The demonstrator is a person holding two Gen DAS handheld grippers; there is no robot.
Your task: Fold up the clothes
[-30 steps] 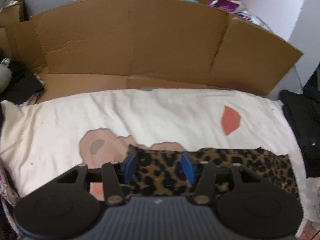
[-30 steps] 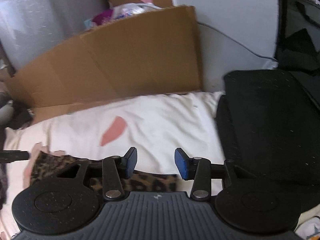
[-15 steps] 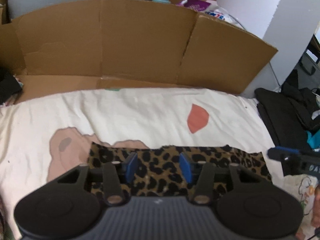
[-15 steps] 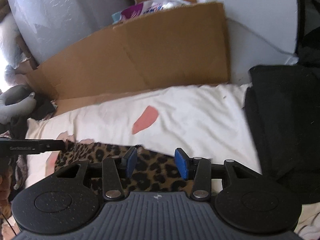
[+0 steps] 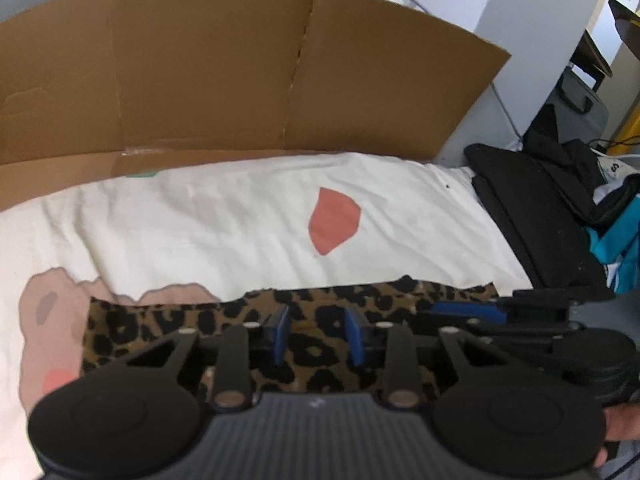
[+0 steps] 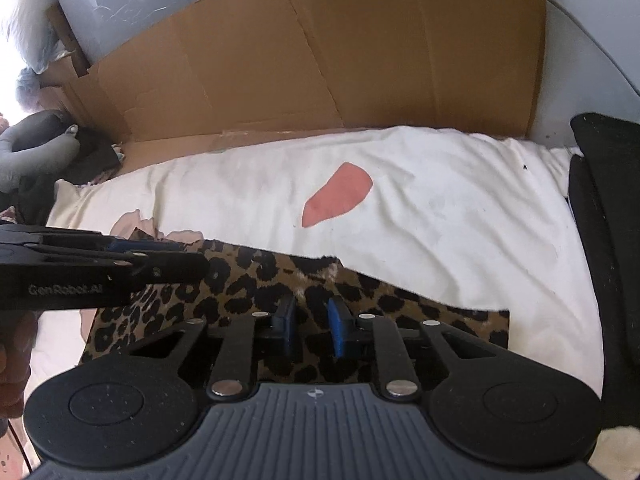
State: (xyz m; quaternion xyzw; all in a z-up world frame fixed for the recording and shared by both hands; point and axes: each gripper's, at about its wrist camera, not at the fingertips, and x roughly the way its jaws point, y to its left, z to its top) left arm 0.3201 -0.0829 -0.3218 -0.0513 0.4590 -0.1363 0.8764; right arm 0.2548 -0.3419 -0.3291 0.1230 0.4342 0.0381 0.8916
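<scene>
Both grippers hover over a leopard-print garment [image 5: 320, 344] on a white sheet [image 5: 240, 216].

The left gripper [image 5: 318, 336] holds its fingers parted and empty; the right gripper [image 6: 312, 330] shows a narrower gap, nothing gripped. The garment lies flat beneath and between both pairs of fingers.

Cardboard [image 5: 224, 72] behind white sheet [image 5: 224, 216].

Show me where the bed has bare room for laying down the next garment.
Bare white sheet lies between the cardboard wall and the leopard-print cloth, around the red patch. The near edge is crowded: both grippers over the cloth; black clothing at right.
</scene>
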